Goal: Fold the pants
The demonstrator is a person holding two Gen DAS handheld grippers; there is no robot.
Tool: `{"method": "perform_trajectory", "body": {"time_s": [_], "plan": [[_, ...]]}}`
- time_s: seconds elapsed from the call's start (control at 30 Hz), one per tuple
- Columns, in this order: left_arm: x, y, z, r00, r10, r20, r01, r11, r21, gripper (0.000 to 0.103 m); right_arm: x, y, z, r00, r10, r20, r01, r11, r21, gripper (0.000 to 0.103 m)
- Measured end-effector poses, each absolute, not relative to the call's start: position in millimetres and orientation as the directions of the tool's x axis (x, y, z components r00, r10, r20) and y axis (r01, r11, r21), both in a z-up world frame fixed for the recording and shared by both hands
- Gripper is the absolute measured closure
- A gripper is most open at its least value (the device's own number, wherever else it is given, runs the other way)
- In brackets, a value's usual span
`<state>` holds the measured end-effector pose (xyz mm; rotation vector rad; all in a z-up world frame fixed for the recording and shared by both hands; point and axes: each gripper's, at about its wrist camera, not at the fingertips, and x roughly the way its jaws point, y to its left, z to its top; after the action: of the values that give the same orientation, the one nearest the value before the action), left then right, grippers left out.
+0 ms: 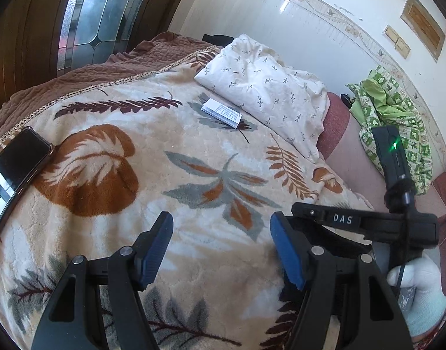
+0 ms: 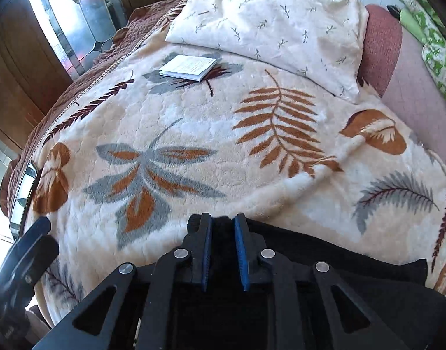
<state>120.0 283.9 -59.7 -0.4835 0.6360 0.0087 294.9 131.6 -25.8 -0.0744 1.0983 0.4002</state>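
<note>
The right gripper (image 2: 223, 224) has its jaws drawn close, pinching a fold of the black pants (image 2: 354, 271), which spread back under it and to its right on the blanket (image 2: 193, 122). The left gripper (image 1: 221, 224) hangs with jaws spread over bare blanket, nothing between them. Ahead of both lie a booklet (image 2: 187, 67) and a pillow (image 2: 269, 20).
</note>
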Motion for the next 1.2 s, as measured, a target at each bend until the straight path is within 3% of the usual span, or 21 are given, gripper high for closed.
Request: {"method": "perform_trajectory", "body": {"time_s": [0.1, 0.23, 0.27, 0.47, 0.7, 0.8, 0.97, 1.2], "plan": [[118.5, 282.2, -59.8, 0.809, -0.130, -0.573, -0.155, 0.893, -0.422, 0.034, 291.2, 129.3, -10.7, 0.414, 0.345, -0.843, -0.344, 0.916, 0.206, 0.079], [119.9, 283.3, -64.6, 0.801, -0.130, -0.584, -0.172, 0.885, -0.433, 0.033, 265.6, 113.1, 3.0, 0.448, 0.319, -0.835, -0.355, 0.921, 0.162, 0.058], [120.2, 283.7, -65.7, 0.798, -0.140, -0.587, -0.171, 0.880, -0.442, 0.033, 255.6, 107.7, 1.7, 0.446, 0.313, -0.838, -0.364, 0.919, 0.150, 0.057], [111.1, 280.0, -58.1, 0.810, -0.168, -0.562, -0.128, 0.885, -0.448, 0.033, 180.6, 19.3, -8.9, 0.464, 0.257, -0.848, -0.279, 0.951, 0.136, 0.056], [105.7, 255.9, -58.1, 0.799, -0.195, -0.569, -0.083, 0.901, -0.426, 0.033, 84.4, -236.8, -0.7, 0.535, 0.017, -0.845, 0.277, 0.941, 0.194, 0.056], [97.5, 230.0, -54.1, 0.804, -0.189, -0.564, -0.041, 0.928, -0.369, 0.033, 48.2, -310.6, -1.8, 0.555, -0.008, -0.832, 0.402, 0.878, 0.260, 0.054], [76.1, 181.8, -50.4, 0.774, -0.230, -0.590, 0.039, 0.947, -0.318, 0.033, 44.6, -348.6, -20.4, 0.601, 0.059, -0.797, 0.423, 0.823, 0.380, 0.054], [47.7, 140.7, -45.1, 0.733, -0.243, -0.635, 0.103, 0.963, -0.249, 0.033, 92.2, -354.6, -66.2, 0.489, 0.002, -0.873, 0.554, 0.772, 0.312, 0.049]]}}
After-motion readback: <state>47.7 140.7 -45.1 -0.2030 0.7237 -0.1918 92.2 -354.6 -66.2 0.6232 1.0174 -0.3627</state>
